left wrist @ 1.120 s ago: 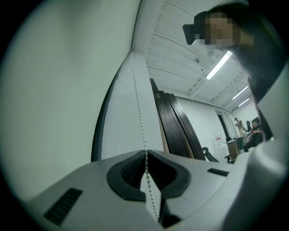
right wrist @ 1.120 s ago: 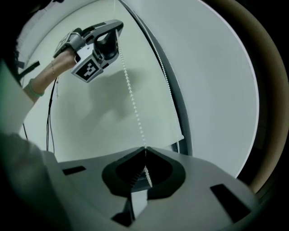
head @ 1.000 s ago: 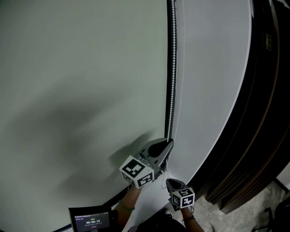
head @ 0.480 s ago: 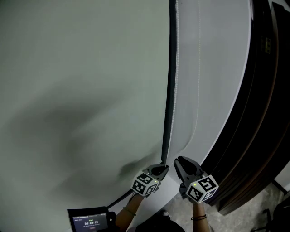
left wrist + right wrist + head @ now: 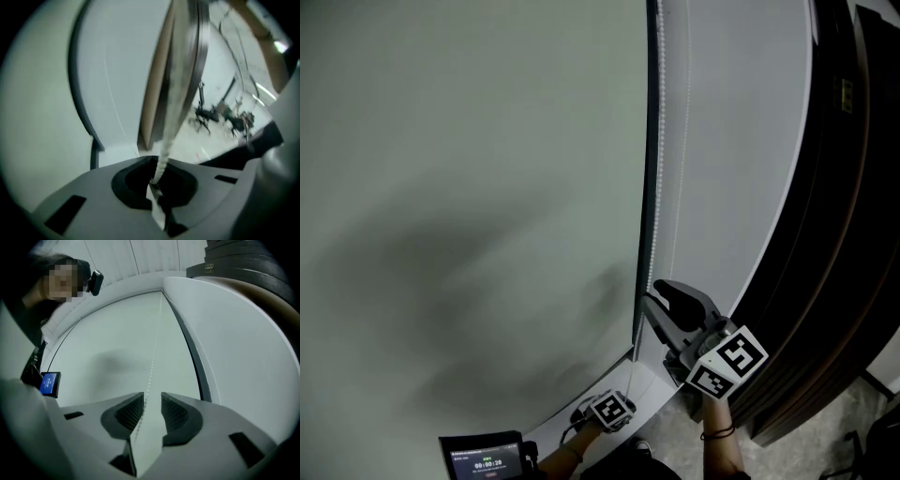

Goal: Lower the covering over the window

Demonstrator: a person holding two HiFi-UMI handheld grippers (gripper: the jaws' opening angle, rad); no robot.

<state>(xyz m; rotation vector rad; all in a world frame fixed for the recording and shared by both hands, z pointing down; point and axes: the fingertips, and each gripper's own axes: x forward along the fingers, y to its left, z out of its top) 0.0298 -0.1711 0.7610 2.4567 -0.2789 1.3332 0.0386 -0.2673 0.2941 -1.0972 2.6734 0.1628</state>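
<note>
Two grippers show: the left gripper (image 5: 157,185) and the right gripper (image 5: 656,292). There are two blind panels (image 5: 469,187) (image 5: 741,141), one bead chain (image 5: 654,187) and one small screen (image 5: 486,457).

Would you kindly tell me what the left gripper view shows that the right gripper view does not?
Only the left gripper view: the left hand-held gripper, its jaws having just closed further and now shut on the bead chain, with a blurred floor beyond.
Only the right gripper view: the right hand-held gripper, jaws apart with the chain running between them, not clamped, and a small blue screen at the left.
Both: the bead chain and a dark strip between pale panels.
</note>
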